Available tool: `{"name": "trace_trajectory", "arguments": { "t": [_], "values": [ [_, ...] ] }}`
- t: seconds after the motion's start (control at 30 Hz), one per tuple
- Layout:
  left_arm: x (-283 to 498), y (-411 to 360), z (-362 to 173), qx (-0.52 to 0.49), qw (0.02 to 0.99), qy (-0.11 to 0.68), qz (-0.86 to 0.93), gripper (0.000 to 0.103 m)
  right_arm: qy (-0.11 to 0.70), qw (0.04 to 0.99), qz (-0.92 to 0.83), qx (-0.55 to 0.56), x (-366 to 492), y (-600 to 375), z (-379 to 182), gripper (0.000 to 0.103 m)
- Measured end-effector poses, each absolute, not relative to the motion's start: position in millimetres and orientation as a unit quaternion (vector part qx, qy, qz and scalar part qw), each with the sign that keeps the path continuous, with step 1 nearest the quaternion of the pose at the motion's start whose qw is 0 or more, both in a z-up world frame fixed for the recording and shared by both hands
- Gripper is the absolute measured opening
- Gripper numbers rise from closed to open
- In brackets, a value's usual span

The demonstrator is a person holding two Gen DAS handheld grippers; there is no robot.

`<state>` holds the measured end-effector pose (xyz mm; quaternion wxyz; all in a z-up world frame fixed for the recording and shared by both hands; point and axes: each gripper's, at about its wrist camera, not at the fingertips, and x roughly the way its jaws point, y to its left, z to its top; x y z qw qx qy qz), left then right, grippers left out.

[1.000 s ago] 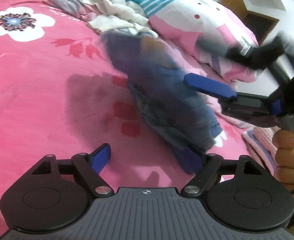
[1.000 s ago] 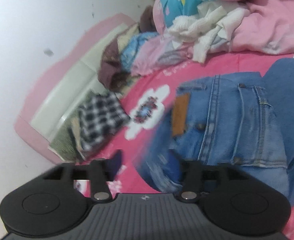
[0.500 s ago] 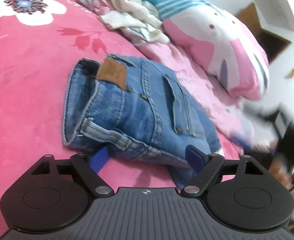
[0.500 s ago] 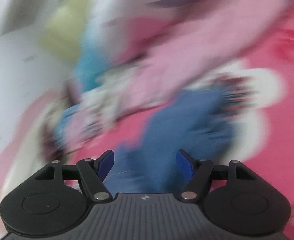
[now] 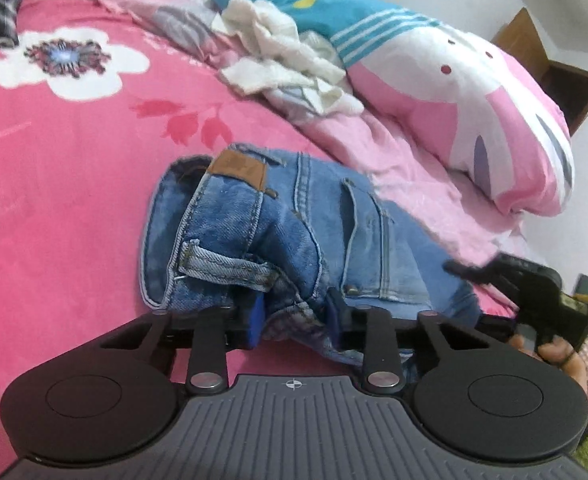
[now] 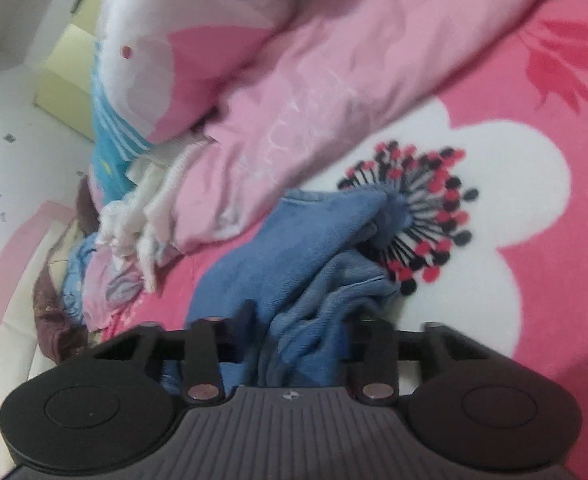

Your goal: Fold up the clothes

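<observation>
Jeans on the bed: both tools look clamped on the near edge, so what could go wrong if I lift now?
1. The left tool pinches only a bunched bit of the jeans near the waistband; the fold may spill open.
2. The right tool grips crumpled denim, so layers could slip unevenly.
3. The pink quilt lies close behind and might snag.
</observation>
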<state>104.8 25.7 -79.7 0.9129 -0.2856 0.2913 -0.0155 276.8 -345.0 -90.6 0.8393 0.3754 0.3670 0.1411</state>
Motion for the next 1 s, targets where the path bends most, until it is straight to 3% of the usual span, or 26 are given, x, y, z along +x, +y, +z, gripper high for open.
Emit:
{"name": "trace_trajectory", "arguments": {
  "t": [0.07,0.37,0.6,0.7,0.83,1.0],
  "values": [
    [102.7,28.5,-75.9,-0.282,0.917,0.282,-0.007,0.025,0.348,0.843,0.156,0.379,264.0,-349.9,-82.9,0.029],
    [87.7,56.5,-66.5,-0.277,0.927,0.252,0.026,0.022,0.274,0.870,0.127,0.389,144.6,-399.8,-51.7,0.025],
    [80.1,62.8,-77.8,-0.265,0.923,0.279,0.012,0.023,0.360,0.840,0.065,0.400,90.1,-449.3,-85.1,0.027],
    [76.2,69.9,-76.9,-0.266,0.918,0.295,0.001,0.027,0.360,0.856,0.043,0.370,65.6,-464.5,-71.8,0.048],
    [62.5,78.6,-73.0,-0.251,0.922,0.295,0.015,0.054,0.332,0.890,0.056,0.306,42.8,-468.1,-33.3,0.051],
    [43.0,91.6,-72.6,-0.257,0.921,0.287,0.056,0.057,0.315,0.919,0.151,0.181,68.1,-404.1,10.9,0.063]
  ]
}}
